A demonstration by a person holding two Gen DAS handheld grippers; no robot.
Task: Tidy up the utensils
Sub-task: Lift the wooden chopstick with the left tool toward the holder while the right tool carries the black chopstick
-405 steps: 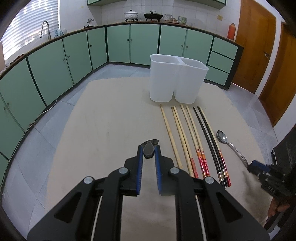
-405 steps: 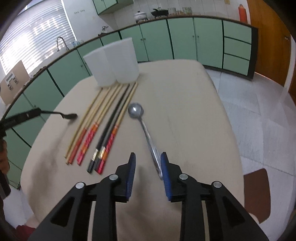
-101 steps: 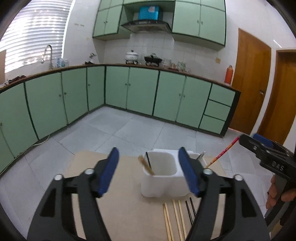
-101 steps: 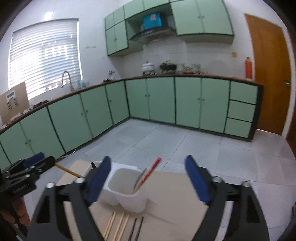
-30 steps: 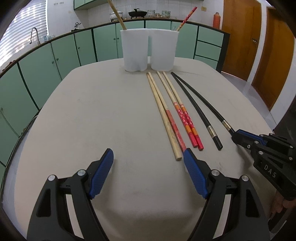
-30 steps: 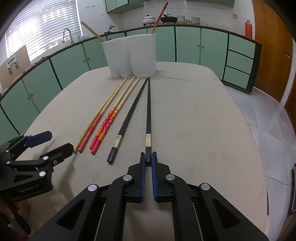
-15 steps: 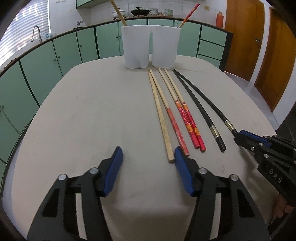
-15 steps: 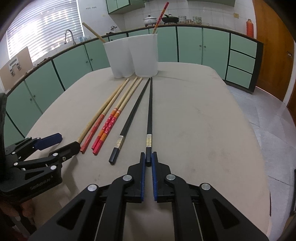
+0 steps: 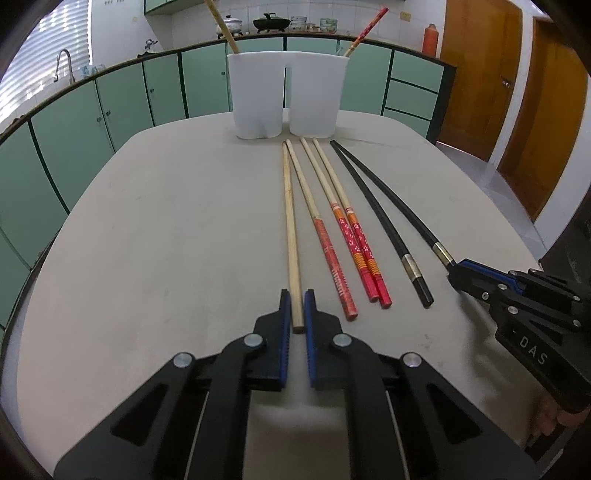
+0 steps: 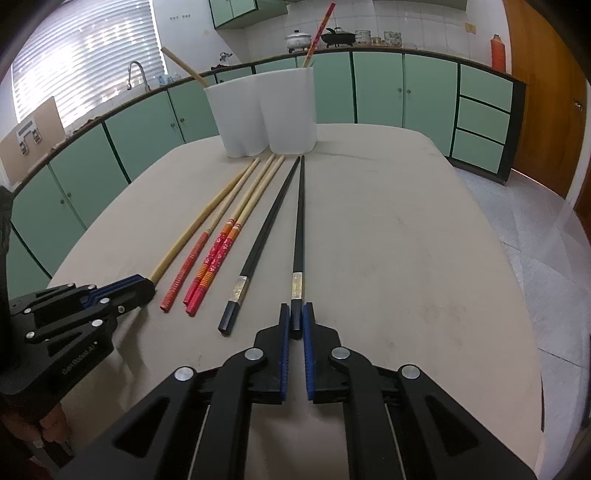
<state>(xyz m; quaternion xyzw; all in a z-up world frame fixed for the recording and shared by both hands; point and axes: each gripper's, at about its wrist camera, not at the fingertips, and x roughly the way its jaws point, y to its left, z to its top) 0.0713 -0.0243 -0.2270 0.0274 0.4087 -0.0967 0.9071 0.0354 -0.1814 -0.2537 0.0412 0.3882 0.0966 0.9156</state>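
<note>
a: looking at the left hand-held gripper [image 9: 297, 310], why is it down at that end of the plain wooden chopstick [image 9: 291, 236]?

b: its blue fingers are pressed onto the blunt end farthest from the white holder [image 9: 286, 96], pinching the stick while it lies flat on the table [image 9: 147, 240]. i'd say gripping the tail lets the thin tip swing up and drop into a compartment first.

a: and the right hand-held gripper [image 10: 294, 319]?

b: same idea. its fingers are clamped on the butt of the black chopstick [image 10: 298, 236] on the outer right of the row, just past the metal band, with the tip pointing at the holder.

a: so both take the outermost sticks?

b: yes, probably because the outer ones leave room for the fingers without nudging neighbours. between them lie the second black chopstick [image 10: 258, 243], the red pair [image 9: 351, 229] and one red-tipped stick [image 9: 317, 229], all fanned with tips just in front of the holder.

a: anything already sorted?

b: a wooden stick [image 9: 221, 26] leans out of the holder's left compartment and a red one [image 9: 365, 31] out of the right. that hints at one of each kind per side, though i can't see inside.

a: what could go wrong?

b: a long thin stick held only at its tail may pivot in the grip when it is lifted.
</note>
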